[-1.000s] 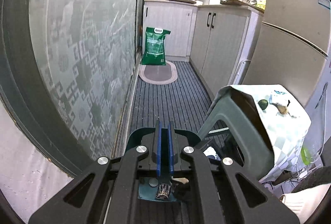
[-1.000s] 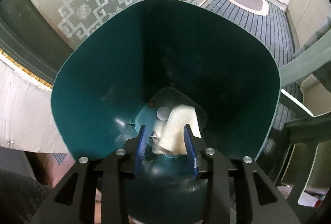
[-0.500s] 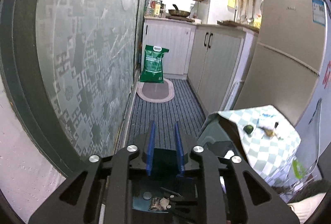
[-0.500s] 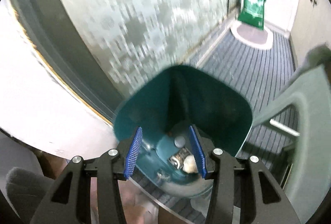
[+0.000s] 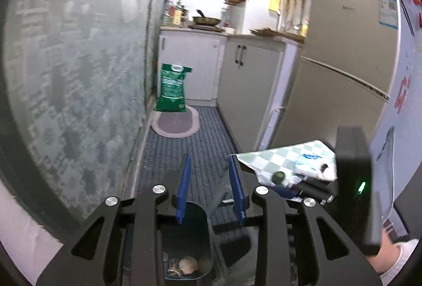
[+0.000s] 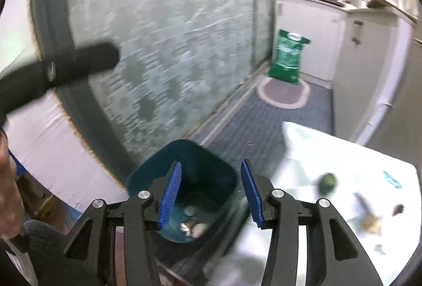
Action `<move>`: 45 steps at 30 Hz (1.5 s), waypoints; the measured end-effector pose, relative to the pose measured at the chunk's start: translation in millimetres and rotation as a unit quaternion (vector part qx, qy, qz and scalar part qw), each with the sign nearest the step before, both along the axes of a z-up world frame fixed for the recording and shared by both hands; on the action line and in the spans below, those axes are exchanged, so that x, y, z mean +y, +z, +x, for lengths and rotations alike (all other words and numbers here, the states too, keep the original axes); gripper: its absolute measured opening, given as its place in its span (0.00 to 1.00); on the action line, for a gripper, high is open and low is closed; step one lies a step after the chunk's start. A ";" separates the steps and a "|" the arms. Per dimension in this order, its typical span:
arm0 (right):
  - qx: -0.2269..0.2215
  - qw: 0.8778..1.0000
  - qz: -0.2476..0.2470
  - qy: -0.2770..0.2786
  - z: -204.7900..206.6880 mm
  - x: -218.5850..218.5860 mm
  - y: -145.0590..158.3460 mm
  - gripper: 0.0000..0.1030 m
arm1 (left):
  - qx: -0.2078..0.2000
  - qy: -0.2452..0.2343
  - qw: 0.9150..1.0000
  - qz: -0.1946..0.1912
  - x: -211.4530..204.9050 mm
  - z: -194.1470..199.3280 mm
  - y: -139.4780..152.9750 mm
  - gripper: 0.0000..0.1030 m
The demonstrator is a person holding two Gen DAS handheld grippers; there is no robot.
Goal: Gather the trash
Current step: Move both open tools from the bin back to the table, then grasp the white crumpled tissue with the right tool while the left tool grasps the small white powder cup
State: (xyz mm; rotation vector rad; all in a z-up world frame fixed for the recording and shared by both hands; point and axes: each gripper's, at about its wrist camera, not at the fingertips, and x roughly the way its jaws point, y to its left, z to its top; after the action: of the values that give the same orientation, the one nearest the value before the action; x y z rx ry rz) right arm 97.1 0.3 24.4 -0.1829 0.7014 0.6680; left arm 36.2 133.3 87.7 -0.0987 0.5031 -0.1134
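Note:
A dark teal trash bin (image 6: 182, 167) stands on the floor by the frosted glass wall. Crumpled trash (image 6: 195, 228) lies at its bottom, also seen in the left wrist view (image 5: 184, 265). My right gripper (image 6: 209, 193) is open and empty, raised above the bin's rim. My left gripper (image 5: 209, 191) is open and empty, above the bin (image 5: 184, 233). A small table with a checked cloth (image 5: 290, 156) stands to the right and carries a green round item (image 6: 327, 181), brownish scraps (image 6: 370, 222) and wrappers (image 5: 308, 170).
A frosted patterned glass wall (image 5: 79, 75) runs along the left. A green bag (image 5: 171, 88) and an oval mat (image 5: 174, 123) lie at the far end by white cabinets (image 5: 250, 80). A fridge (image 5: 343, 61) stands right. The other gripper's body (image 5: 354, 180) sits beside the table.
My right gripper let the white paper drop into the bin, opened and rose out of it. My left gripper opened from shut and lifted away from the bin.

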 end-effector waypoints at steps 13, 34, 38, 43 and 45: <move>0.016 0.995 -0.007 -0.099 19.5 -130.1 -4.3 0.46 | 0.054 -0.084 0.995 0.012 -91.3 41.3 -38.5 0.35; 0.042 0.992 -0.039 -0.115 29.9 -177.8 -42.2 0.31 | 0.127 -0.126 0.983 0.039 -162.8 84.4 -106.1 0.35; 0.039 0.992 -0.032 -0.120 29.8 -183.7 -38.5 0.12 | 0.133 -0.119 0.983 0.037 -167.2 92.7 -111.3 0.35; 0.027 0.992 -0.017 -0.120 22.9 -191.9 -25.7 0.12 | 0.131 -0.110 0.984 0.040 -171.7 98.8 -113.2 0.35; 0.023 0.993 -0.009 -0.119 19.0 -196.1 -19.8 0.12 | 0.131 -0.102 0.985 0.044 -173.1 102.3 -114.6 0.35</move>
State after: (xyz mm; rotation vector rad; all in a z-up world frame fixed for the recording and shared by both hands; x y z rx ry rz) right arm 116.1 -195.8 4.6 -0.0988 0.7599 0.4394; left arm 138.6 -39.8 -26.9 0.0248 0.7803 -0.2807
